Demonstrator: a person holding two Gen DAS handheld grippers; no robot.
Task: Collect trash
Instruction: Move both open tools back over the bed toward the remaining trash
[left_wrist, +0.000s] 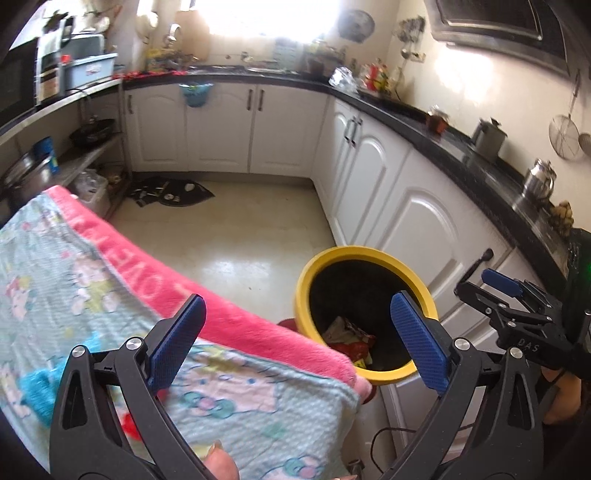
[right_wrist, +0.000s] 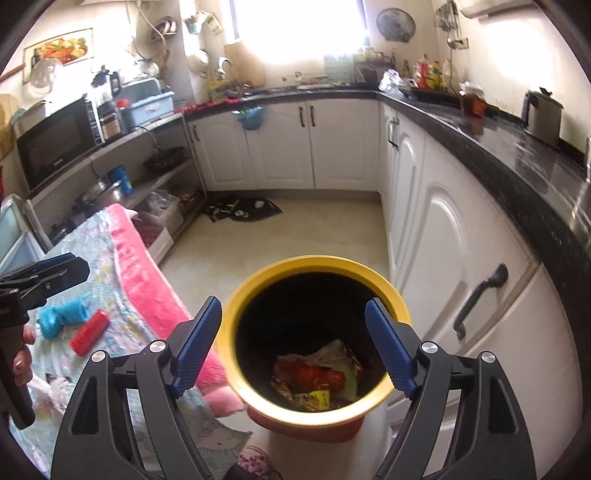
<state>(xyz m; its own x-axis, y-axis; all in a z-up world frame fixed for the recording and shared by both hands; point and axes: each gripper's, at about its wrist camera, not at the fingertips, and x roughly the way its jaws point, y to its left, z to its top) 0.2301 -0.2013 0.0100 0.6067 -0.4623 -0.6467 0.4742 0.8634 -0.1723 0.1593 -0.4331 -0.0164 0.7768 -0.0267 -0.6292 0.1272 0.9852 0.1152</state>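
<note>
A yellow-rimmed bin (right_wrist: 388, 291) stands on the floor beside the white cabinets, with several crumpled wrappers (right_wrist: 317, 380) at its bottom; it also shows in the left wrist view (left_wrist: 306, 273). My right gripper (right_wrist: 295, 343) is open and empty, right above the bin's mouth. My left gripper (left_wrist: 295, 339) is open and empty, over the edge of a blanket-covered surface (left_wrist: 110, 306). A blue crumpled piece (right_wrist: 64, 314) and a red wrapper (right_wrist: 89, 331) lie on the blanket, near the left gripper's fingers (right_wrist: 55, 271). The right gripper's fingers (left_wrist: 500, 282) show at the right of the left wrist view.
White cabinets (right_wrist: 443, 229) under a black counter (right_wrist: 517, 158) run along the right and back. A dark mat (right_wrist: 243, 208) lies on the floor at the back. Shelves with pots and a microwave (right_wrist: 55, 147) stand on the left.
</note>
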